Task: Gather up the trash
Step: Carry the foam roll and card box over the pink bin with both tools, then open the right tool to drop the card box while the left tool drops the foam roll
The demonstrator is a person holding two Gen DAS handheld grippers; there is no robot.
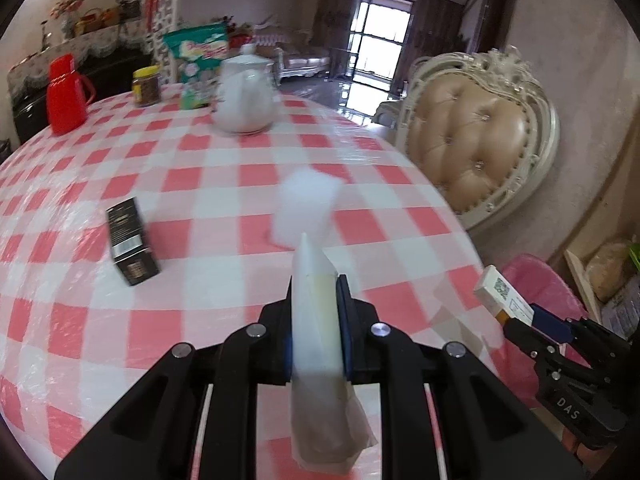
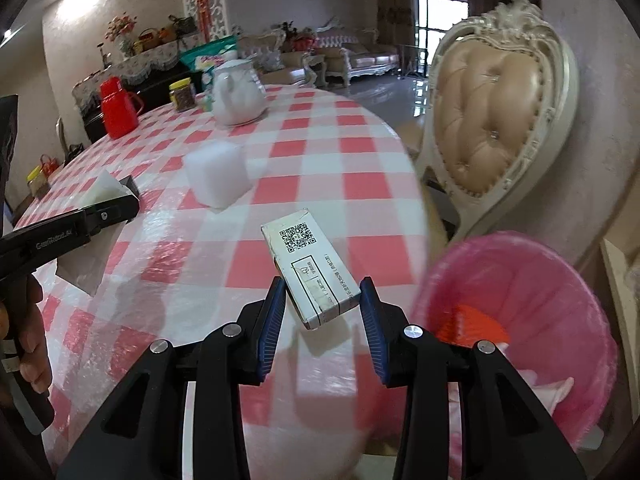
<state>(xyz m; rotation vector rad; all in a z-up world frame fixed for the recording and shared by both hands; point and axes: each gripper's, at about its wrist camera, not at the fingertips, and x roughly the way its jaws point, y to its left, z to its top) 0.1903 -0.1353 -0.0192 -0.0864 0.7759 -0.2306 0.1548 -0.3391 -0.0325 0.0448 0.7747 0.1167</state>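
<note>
My left gripper [image 1: 318, 292] is shut on a translucent white plastic wrapper [image 1: 310, 332] that sticks up between its pads and hangs below them. My right gripper [image 2: 322, 300] is shut on a small white box with a QR code [image 2: 310, 268], held askew over the table's right edge. A pink-lined trash bin [image 2: 512, 240] stands on the floor just right of that gripper, with a red scrap inside. On the checked table [image 1: 200, 180] lie a white foam block [image 1: 306, 204] and a black box [image 1: 130, 240]. The left gripper [image 2: 120, 204] and its wrapper [image 2: 102, 188] show in the right wrist view.
At the table's far side stand a white teapot [image 1: 246, 92], a red thermos [image 1: 66, 94], a brown jar [image 1: 147, 86] and a green bag [image 1: 198, 54]. A padded ornate chair [image 1: 476, 136] stands against the table's right edge, behind the bin. A hand [image 2: 24, 320] holds the left gripper.
</note>
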